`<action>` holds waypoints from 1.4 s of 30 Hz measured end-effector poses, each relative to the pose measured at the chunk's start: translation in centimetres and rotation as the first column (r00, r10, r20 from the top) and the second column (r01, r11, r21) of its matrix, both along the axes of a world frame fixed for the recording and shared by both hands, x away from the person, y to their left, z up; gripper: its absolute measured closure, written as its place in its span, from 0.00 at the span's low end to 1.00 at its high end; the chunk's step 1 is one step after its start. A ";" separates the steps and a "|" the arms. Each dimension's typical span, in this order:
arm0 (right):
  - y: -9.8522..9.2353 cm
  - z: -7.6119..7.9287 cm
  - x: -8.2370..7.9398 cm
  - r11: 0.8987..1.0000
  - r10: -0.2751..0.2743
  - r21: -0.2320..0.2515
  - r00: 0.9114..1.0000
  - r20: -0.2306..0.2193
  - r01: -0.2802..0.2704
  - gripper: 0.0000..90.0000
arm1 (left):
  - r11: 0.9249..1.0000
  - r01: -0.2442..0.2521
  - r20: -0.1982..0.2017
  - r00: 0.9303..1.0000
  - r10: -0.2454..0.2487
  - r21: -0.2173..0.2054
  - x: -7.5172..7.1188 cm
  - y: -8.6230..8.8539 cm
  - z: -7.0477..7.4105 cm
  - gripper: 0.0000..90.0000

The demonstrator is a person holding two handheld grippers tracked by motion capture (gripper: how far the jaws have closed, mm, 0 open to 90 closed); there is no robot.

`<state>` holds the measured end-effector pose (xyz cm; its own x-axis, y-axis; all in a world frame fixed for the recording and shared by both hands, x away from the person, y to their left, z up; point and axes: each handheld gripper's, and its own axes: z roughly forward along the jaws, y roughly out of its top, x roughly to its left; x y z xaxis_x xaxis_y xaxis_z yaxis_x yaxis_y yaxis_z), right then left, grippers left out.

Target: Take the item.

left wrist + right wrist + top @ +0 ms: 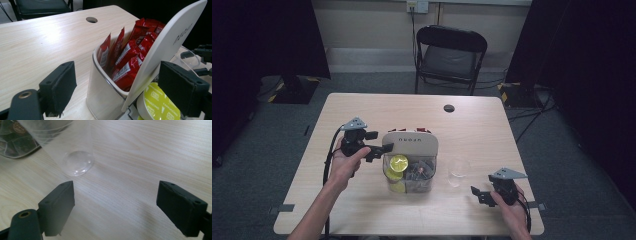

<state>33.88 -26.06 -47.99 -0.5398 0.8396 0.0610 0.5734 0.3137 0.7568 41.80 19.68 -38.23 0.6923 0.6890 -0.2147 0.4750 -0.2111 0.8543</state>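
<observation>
- Left gripper (379, 150) held at the left side of the clear organiser box (409, 167) in the middle of the table (362, 107), jaws spread wide and gripping nothing.
- From the left gripper view, jaws set either side of the box's white divider panel (172, 42), with red sachets (127, 52) packed upright in the far compartment and a yellow-green coffee pod (160, 105) in the near one, just beside the right jaw.
- Right gripper (479, 194) rested low near the table's front right corner, jaws also wide apart and empty.
- Clear plastic cup (458, 171) stood upright just right of the box, ahead of the right gripper and apart from its jaws; its round base (78, 163) seen beyond the left jaw in the right gripper view.
- Step judged: approach, before any grasp; nothing lifted yet.
- Next move likely called for: left jaws eased onto a pod or a sachet and closed gently, right gripper brought forward to steady the light cup, which could tip or slide easily.
</observation>
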 end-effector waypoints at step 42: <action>3.4 8.9 -0.3 0.975 0.144 0.156 0.983 0.114 -0.161 0.26 | 1.000 -0.004 -0.012 1.000 0.004 0.004 0.1 -0.1 -0.1 0.14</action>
<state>33.57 -22.62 -39.14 -0.6711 0.7300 0.1293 0.4462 0.2584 0.8568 41.86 19.62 -38.34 0.6869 0.6925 -0.2206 0.4864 -0.2125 0.8475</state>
